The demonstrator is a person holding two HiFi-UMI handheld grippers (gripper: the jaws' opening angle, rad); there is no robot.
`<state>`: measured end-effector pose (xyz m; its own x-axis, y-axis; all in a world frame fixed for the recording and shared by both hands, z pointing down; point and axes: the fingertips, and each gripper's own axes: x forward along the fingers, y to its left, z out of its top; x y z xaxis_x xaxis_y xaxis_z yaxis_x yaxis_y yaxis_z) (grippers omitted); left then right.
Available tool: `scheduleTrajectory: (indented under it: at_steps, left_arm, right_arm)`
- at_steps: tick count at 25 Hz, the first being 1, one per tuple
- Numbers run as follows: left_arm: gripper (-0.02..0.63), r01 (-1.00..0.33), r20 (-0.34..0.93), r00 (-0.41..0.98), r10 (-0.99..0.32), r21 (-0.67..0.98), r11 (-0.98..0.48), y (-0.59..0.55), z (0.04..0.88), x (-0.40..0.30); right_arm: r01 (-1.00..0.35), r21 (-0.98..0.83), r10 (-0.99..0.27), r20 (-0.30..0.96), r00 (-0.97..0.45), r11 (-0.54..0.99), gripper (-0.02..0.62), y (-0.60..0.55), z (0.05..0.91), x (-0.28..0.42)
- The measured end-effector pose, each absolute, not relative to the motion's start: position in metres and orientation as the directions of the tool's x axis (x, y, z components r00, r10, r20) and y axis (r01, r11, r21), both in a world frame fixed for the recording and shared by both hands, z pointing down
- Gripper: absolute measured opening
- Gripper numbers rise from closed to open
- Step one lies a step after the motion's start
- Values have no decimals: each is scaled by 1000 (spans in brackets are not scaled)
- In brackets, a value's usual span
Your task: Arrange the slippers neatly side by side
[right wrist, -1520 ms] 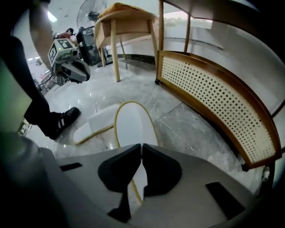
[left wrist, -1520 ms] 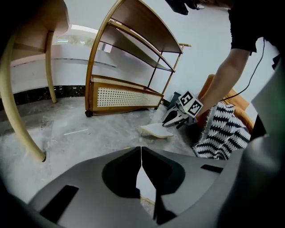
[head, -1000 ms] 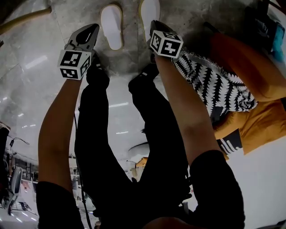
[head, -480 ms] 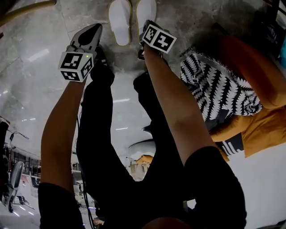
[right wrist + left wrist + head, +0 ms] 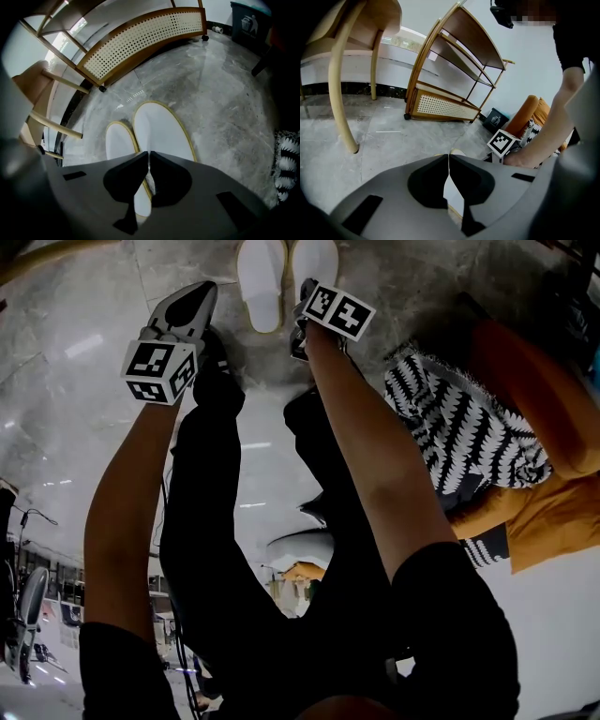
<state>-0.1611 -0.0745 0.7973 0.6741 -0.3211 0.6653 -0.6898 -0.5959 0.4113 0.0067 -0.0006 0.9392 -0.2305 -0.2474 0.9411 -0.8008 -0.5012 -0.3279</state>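
**Slippers all but paired, both claws closed**

Head view: at twelve o'clock on the marble floor (image 5: 84,381), the left slipper (image 5: 261,282) and right slipper (image 5: 315,268) lie parallel. Their inner edges are just beside each other and their toes point away from us. The left gripper (image 5: 199,298) hangs at about nine o'clock of the pair, clear of both. The right gripper (image 5: 306,292) covers the right slipper's heel, so we cannot compare the heels here. We judge the arranging nearly done. What seems left is a small squaring-up at most, then drawing the claws away.

Left gripper view: its jaws meet tip to tip with nothing between them, and only a sliver of white slipper shows behind. This view alone gives us the wooden shelf rack (image 5: 454,61) at twelve o'clock and a chair leg (image 5: 340,93) at nine. It tells us little about the pair.

Right gripper view: its jaws are together too, poised over the right slipper's inner rim near the heel. We cannot tell whether they nip that rim or merely sit above it. Only here do we see the yellow piping of both slippers running side by side, practically touching. The right toe reaches slightly further toward twelve than the left, though the wide lens may exaggerate that.
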Motion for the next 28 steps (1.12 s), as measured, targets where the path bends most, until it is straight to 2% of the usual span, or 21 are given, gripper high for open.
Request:
scheduleTrajectory:
  at_steps: [3, 7, 11, 12, 13, 17, 19, 22, 25, 28]
  left_arm:
    - [20, -683, 651, 685, -328, 414, -602, -79, 793, -155]
    - [20, -680, 647, 689, -328, 420, -601, -78, 790, -151]
    - [20, -676, 643, 692, -327, 419, -606, -76, 786, -149]
    - [20, -675, 644, 692, -326, 417, -608, -75, 784, -150]
    - [20, -675, 646, 691, -325, 416, -609, -75, 783, -150]
    - [20, -681, 663, 679, -315, 409, -608, -71, 771, -151]
    - [20, -675, 667, 680, -304, 408, -615, -69, 757, -148]
    - [20, -648, 655, 698, -288, 407, -643, -71, 719, -135]
    - [20, -647, 647, 702, -296, 408, -644, -77, 663, -128]
    - [20, -660, 611, 710, -350, 405, -633, -101, 588, -121]
  right_arm:
    - [-799, -338, -239, 939, -249, -497, 39, -3, 939, 5]
    - [-737, -366, -223, 931, -290, -569, 40, 4, 941, 0]
    - [-747, -377, -208, 926, -316, -548, 41, 7, 941, -2]
    - [-749, -387, -212, 922, -324, -538, 68, 6, 939, -3]
    - [-754, -391, -217, 920, -325, -528, 124, 5, 937, -2]
    - [-786, -374, -228, 927, -298, -493, 124, 4, 913, 8]
    - [-803, -364, -233, 930, -285, -471, 105, 3, 891, 16]
    - [-875, -346, -291, 923, -252, -339, 45, -12, 835, 34]
    - [-916, -375, -394, 870, -295, -143, 35, -32, 755, 37]
    - [-917, -398, -504, 798, -331, -27, 32, -61, 661, 47]
